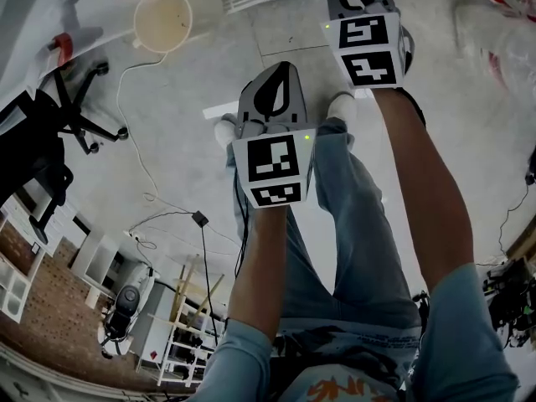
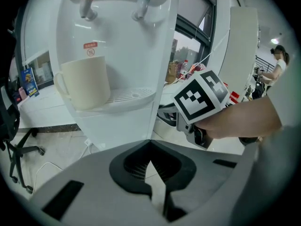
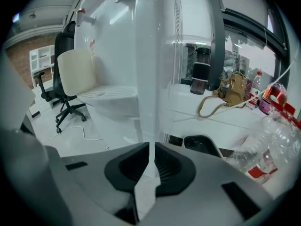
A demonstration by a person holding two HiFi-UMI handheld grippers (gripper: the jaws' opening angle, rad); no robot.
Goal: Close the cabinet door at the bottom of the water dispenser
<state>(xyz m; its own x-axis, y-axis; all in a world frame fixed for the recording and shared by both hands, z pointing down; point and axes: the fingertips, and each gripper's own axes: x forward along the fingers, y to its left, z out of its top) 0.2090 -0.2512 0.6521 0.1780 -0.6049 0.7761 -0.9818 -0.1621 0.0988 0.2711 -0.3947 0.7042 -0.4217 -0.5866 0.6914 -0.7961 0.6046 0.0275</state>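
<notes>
Daylight from the windows brightens both gripper views and lays glare streaks down the glossy white water dispenser. The head view is dimmer and greyer, with smeared blur at its upper right. All 3 pictures bend strongly at the edges; the 2 gripper views darken to black corners.

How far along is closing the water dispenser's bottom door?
Nothing looks done: the door is not clearly visible. In hand: the right gripper is at the white corner of the water dispenser, jaws nearly together; any grip is unclear. The left gripper hangs shut, empty. Left: swinging the door closed.
</notes>
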